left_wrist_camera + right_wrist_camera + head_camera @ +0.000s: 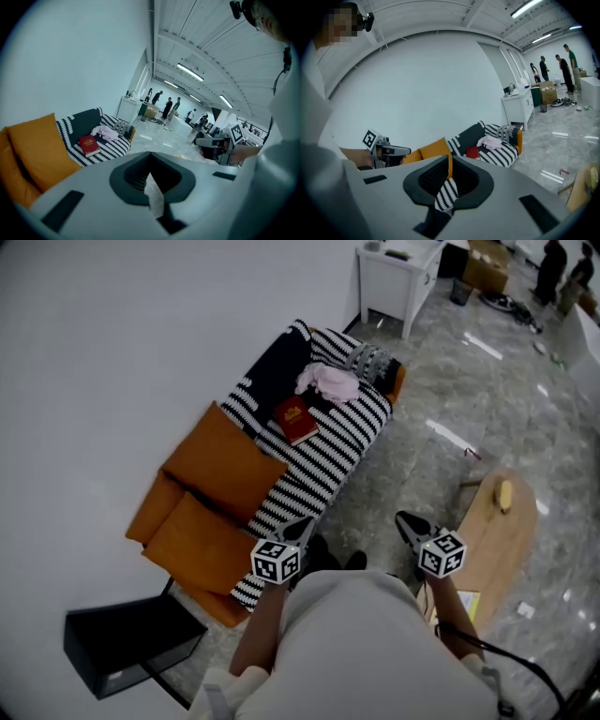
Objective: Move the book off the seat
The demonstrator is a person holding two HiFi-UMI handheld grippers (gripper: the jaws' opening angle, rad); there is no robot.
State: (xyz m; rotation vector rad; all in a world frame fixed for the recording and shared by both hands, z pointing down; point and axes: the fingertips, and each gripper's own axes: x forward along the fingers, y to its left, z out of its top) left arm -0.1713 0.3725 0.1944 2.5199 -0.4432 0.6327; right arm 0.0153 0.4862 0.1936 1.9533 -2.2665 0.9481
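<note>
Black is the box (122,638) on the floor at the far left, next to the sofa's end. Beside it, two orange cushions (220,470) lean one after the other on the sofa (323,465), which wears a black and white striped cover. Further along the seat lies the red book (295,420), flat on the stripes with its cover up, near the middle of the seat. Just beyond it is a crumpled pink cloth (328,381), close to the book's far edge, and then a grey patterned cushion (370,360) at the sofa's far end. A white cabinet (394,277) stands against the wall behind that end.

The left tongs (302,524) hang in front of the person, near the sofa's near part and well apart from the book; their jaws are clenched together. The right tongs (405,521) are held over the grey marble floor (422,437), also clenched, with only a thin slit between the jaws. At the right stands a round wooden table (497,540) with a banana (504,494) on it.
</note>
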